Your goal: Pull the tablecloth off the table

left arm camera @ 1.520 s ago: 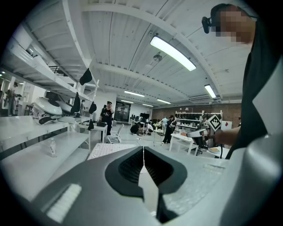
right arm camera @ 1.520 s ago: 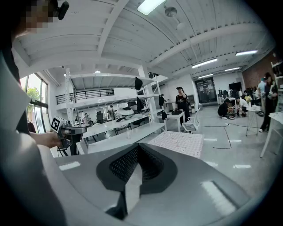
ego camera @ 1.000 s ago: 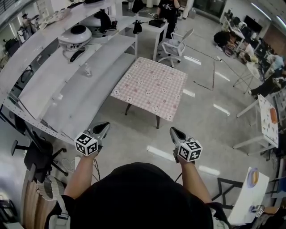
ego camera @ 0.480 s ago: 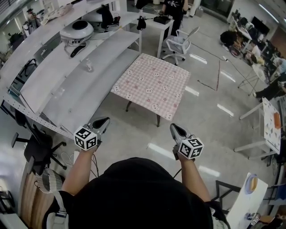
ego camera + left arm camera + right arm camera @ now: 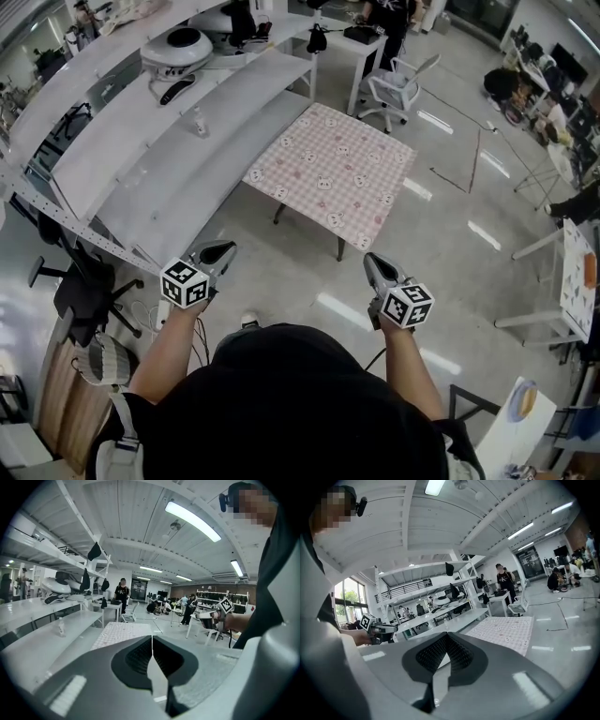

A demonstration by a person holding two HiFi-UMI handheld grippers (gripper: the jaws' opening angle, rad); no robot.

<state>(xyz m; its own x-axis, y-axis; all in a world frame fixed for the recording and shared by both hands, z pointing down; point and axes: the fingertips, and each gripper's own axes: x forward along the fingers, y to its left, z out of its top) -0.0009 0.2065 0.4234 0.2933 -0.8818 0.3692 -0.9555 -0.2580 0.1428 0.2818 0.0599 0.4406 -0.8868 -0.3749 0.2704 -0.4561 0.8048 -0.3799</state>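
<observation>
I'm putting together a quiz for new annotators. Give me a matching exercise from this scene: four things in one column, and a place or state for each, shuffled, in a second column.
Things:
1. tablecloth
2. white office chair
3. bottle
4. left gripper

Places or states:
A. standing on the long white workbench
B. jaws together, holding nothing
C. spread over the small table
D. on the floor beyond the table's far side

Pairs: 1-C, 2-D, 3-A, 4-B.
</observation>
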